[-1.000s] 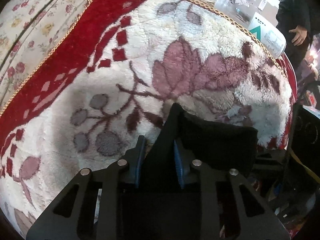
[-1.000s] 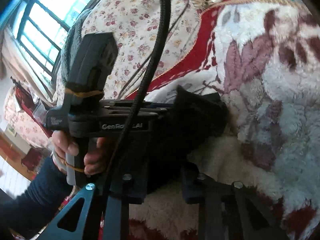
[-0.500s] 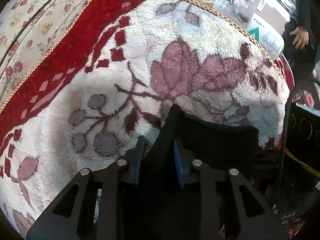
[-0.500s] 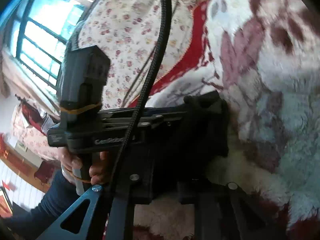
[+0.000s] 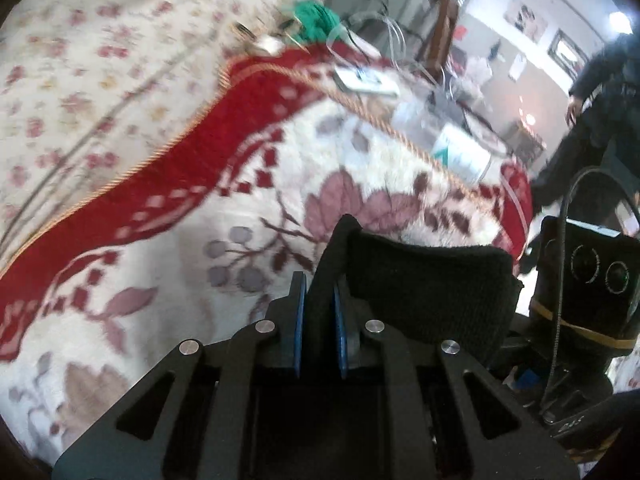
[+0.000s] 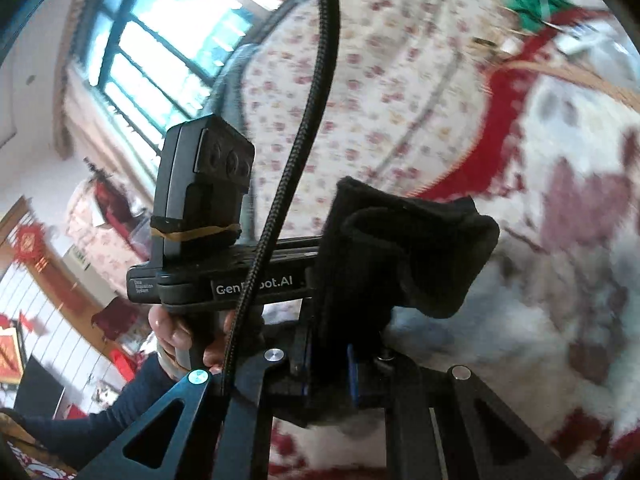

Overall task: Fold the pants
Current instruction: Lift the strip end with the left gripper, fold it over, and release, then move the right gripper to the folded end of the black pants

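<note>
The black knit pants [image 5: 428, 280] hang between my two grippers above a fluffy white and red floral blanket [image 5: 180, 216]. My left gripper [image 5: 320, 312] is shut on one edge of the black fabric, which stands up between its blue pads. My right gripper [image 6: 329, 364] is shut on the other edge of the pants [image 6: 404, 256], which bunch up in front of it. The left gripper's body [image 6: 224, 276] and the hand holding it show in the right wrist view. The right gripper's camera housing [image 5: 584, 276] shows at the right of the left wrist view.
A floral bedsheet [image 5: 80, 60] lies beyond the blanket. A white phone-like device [image 5: 366, 80], a clear bottle [image 5: 452, 140], cables and green yarn [image 5: 316, 20] lie at the blanket's far edge. A person in dark clothes [image 5: 600, 92] stands at the right. A window [image 6: 152, 40] is behind.
Both grippers have lifted and tilted up with the pants in them, so more of the room and bedsheet shows. The two grippers stay close together.
</note>
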Motion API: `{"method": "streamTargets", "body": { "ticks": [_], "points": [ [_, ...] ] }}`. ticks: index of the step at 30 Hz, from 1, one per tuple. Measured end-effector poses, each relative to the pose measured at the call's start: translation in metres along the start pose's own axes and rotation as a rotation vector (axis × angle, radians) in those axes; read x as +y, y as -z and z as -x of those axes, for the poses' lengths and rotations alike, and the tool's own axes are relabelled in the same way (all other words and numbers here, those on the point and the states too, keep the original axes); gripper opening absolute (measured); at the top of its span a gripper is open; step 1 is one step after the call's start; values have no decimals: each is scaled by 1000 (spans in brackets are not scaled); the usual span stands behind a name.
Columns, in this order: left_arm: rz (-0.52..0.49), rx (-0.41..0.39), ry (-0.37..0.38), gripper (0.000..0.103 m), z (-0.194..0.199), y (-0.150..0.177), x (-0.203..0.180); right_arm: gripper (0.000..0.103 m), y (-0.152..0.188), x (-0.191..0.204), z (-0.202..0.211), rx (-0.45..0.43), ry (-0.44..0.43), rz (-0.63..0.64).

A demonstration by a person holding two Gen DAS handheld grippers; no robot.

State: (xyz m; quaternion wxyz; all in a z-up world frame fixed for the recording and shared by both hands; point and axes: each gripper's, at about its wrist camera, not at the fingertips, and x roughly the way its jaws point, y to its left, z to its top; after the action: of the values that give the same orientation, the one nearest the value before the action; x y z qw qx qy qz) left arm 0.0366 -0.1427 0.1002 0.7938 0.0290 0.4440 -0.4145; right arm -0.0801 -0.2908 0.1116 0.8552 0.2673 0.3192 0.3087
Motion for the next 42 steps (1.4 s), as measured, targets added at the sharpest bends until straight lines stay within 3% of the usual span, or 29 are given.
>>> {"method": "streamTargets", "body": {
  "ticks": [6,13,18,20,24,28,30,33,37,42],
  "points": [
    [129,-133,-46,12,76,38,34,13,-8,59,-38,57,-85,125],
    [319,-203,-175,12,148,118,94,13,14,114,-127,232,-161,234],
    [536,-211,-316,12,171,185,150,13,52,122,-195,395,-141,267],
    [606,-224,-322,12,180,208,166,13,68,119,-216,452,-98,242],
    [658,-272,-317,12,201,230,171,20,59,110,-208,461,-174,144],
    [625,-333,-301,12,219,224,152,33,31,101,-156,327,-196,101],
    [607,-366,-285,22,224,216,141,48,23,97,-141,294,-194,112],
    [596,-376,-246,29,222,205,129,50,20,103,-138,302,-106,166],
    [541,-309,-226,29,202,196,104,50,-1,76,-119,201,35,135],
    [513,-195,-264,29,163,205,85,50,-28,32,-88,92,337,116]
  ]
}}
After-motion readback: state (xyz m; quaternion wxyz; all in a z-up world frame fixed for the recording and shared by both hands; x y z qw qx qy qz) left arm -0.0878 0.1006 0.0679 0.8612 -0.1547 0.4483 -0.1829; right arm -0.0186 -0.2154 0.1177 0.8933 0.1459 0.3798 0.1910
